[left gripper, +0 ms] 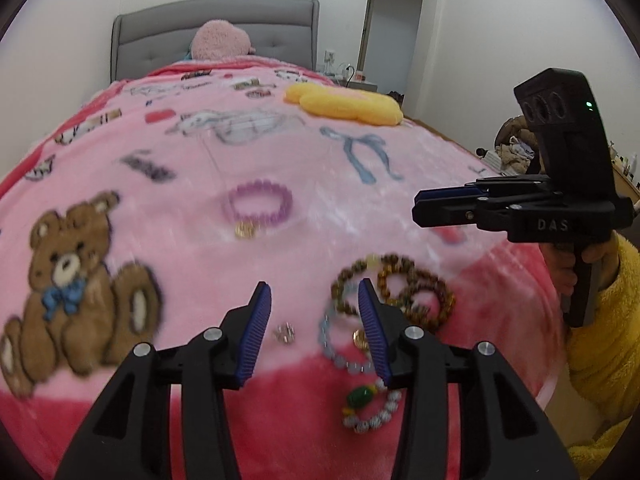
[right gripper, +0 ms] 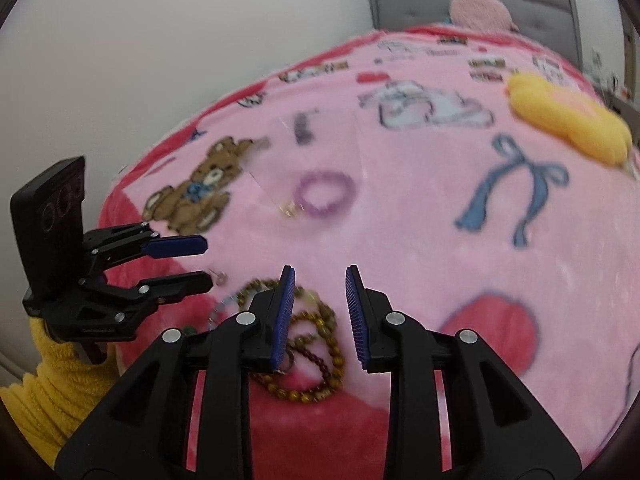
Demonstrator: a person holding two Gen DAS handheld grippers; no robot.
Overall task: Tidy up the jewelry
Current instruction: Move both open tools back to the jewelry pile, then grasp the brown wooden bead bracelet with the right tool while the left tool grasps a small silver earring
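A pile of brown bead bracelets (left gripper: 416, 292) lies on the pink blanket (left gripper: 200, 240), also seen in the right wrist view (right gripper: 320, 340). Beside it lie a pale blue bead bracelet (left gripper: 332, 344), a white bead bracelet with a green stone (left gripper: 364, 404) and a small silver earring (left gripper: 284, 333). A purple bead bracelet with a gold charm (left gripper: 260, 208) lies apart further up the bed; it also shows in the right wrist view (right gripper: 326, 194). My left gripper (left gripper: 314, 292) is open above the earring. My right gripper (right gripper: 320, 276) is open above the brown pile.
A yellow flower cushion (left gripper: 344, 102) and a pink plush pillow (left gripper: 220, 40) lie toward the grey headboard (left gripper: 160, 28). The bed's front edge runs just below the jewelry. A cluttered shelf (left gripper: 516, 148) stands to the right of the bed.
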